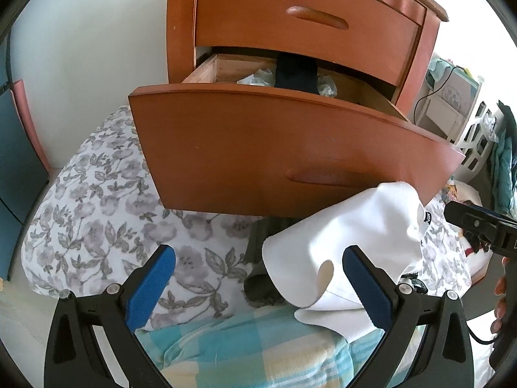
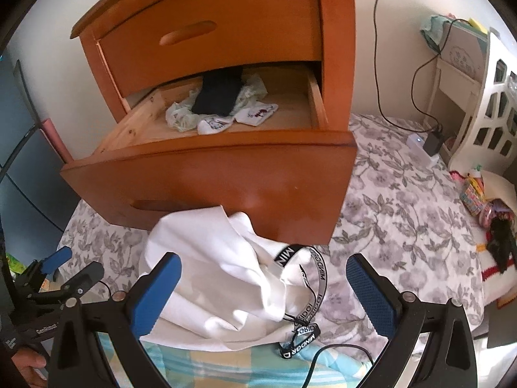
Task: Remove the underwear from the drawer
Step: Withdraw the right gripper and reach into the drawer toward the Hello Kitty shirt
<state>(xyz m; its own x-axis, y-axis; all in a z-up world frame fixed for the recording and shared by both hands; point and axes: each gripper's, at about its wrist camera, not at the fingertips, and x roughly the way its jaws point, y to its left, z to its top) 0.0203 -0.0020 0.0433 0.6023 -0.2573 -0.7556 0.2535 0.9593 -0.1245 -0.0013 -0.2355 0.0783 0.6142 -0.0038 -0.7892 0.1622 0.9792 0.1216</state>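
The wooden nightstand's lower drawer (image 1: 290, 148) (image 2: 206, 181) stands pulled out. Inside lie a black garment (image 1: 295, 76) (image 2: 219, 93), pale green cloth (image 2: 181, 116) and white socks (image 2: 213, 126). White underwear (image 1: 349, 242) (image 2: 210, 258) with a black lettered waistband (image 2: 318, 274) lies crumpled on the bed below the drawer front. My left gripper (image 1: 258, 287) is open just short of it, its right pad against the cloth's edge. Above the same garment, my right gripper (image 2: 263, 294) is open and holds nothing. The other view shows each gripper at its edge: right gripper (image 1: 478, 226), left gripper (image 2: 61, 271).
A floral bedcover (image 1: 97, 200) (image 2: 404, 200) spreads under the nightstand, with a blue checked blanket (image 1: 245, 349) nearest me. A white lattice basket (image 2: 488, 119) and a charger with black cable (image 2: 433, 142) sit at the right. A black cord (image 2: 326, 355) crosses the blanket.
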